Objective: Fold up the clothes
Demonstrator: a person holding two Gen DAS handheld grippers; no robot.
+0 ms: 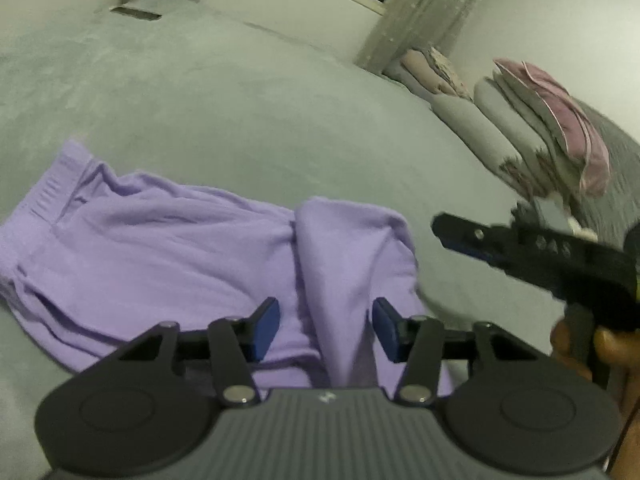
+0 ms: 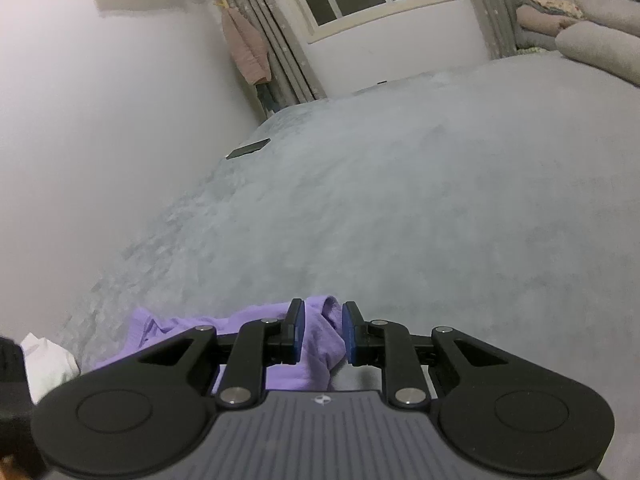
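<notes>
- Hard to read first: the near edge of the purple garment (image 1: 168,248) slips under the left tool (image 1: 326,330) body, so its full outline is cut off, and the left-wrist view is a touch blurred
- From the right-wrist view only a bunched strip of the purple cloth shows, the rest hidden behind the right tool (image 2: 323,332)
- At the left edge of that view, something white (image 2: 48,360) and crumpled, half cut off; cannot tell what it is
- Count: one purple garment, two tools, one dark flat object (image 2: 248,148) far off on the bed (image 1: 240,112), a stack of folded bedding and pillows (image 1: 532,128) at the far right
- The garment lies on the grey bed, near side, long axis running left to right, ribbed waistband at the far left, a raised fold at its right end
- Left tool: released, pads spread wide either side of that raised fold, not pressing it
- Right tool: pads narrow with a fold of purple cloth between them, yet gaps show on both sides, so I cannot tell whether it grips
- In the left-wrist view the right tool hangs above the bed at the right, a hand (image 1: 580,348) beneath it
</notes>
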